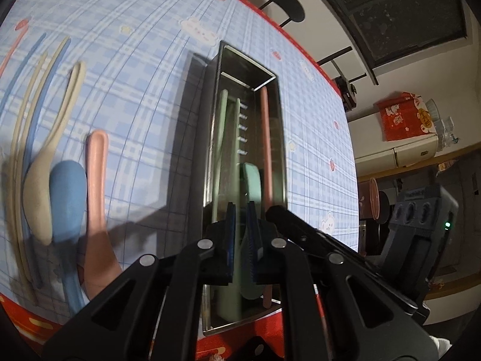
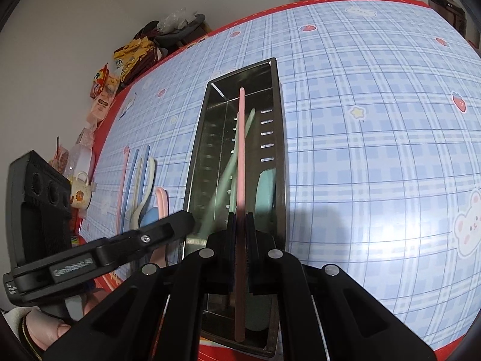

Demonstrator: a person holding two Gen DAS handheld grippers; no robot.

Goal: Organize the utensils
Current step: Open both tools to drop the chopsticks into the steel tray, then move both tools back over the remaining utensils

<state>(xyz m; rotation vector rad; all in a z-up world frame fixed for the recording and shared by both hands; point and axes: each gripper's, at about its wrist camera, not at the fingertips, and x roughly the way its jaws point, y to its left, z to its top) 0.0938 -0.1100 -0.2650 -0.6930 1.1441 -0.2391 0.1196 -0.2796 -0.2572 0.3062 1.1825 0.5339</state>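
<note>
— Is the tidy-up done yet?

— Not yet. The metal box (image 1: pixel 272 150) already has a green spoon (image 1: pixel 251 180) lying in it. The left gripper (image 1: pixel 240 234) is pinched tight on a green stick (image 1: pixel 237 150), and the right gripper (image 2: pixel 240 234) is pinched on a pink stick (image 2: pixel 241 150) — both are over the box.

— What's left?

— A pink spoon (image 1: pixel 96 180), a blue spoon (image 1: pixel 67 189) and a cream spoon (image 1: pixel 39 192) lie on the table (image 1: pixel 150 75) beside the box, with more sticks.
</note>
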